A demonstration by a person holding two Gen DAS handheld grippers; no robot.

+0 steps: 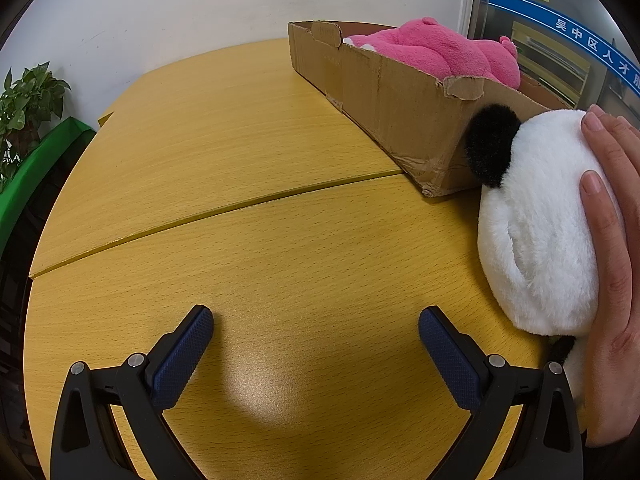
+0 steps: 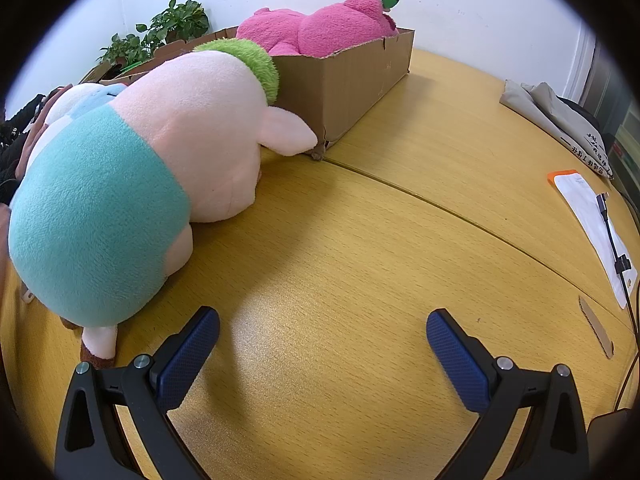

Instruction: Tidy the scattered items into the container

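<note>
A brown cardboard box (image 1: 400,108) stands on the yellow wooden table (image 1: 240,160) with a pink plush toy (image 1: 440,50) lying in it. A white and black panda plush (image 1: 536,216) lies beside the box's near corner, with a bare hand (image 1: 616,248) resting on it. My left gripper (image 1: 316,340) is open and empty, left of the panda. In the right wrist view the box (image 2: 344,80) holds the pink plush (image 2: 320,28). A pale pink pig plush (image 2: 160,168) in teal shorts and a green hat lies against the box. My right gripper (image 2: 322,344) is open and empty, right of the pig.
A potted plant (image 1: 28,100) and a green surface (image 1: 36,172) stand past the table's left edge. In the right wrist view, a white paper with an orange edge (image 2: 592,224), a black cable (image 2: 612,240) and a grey bag (image 2: 560,120) lie at the right. Plants (image 2: 160,32) stand behind the box.
</note>
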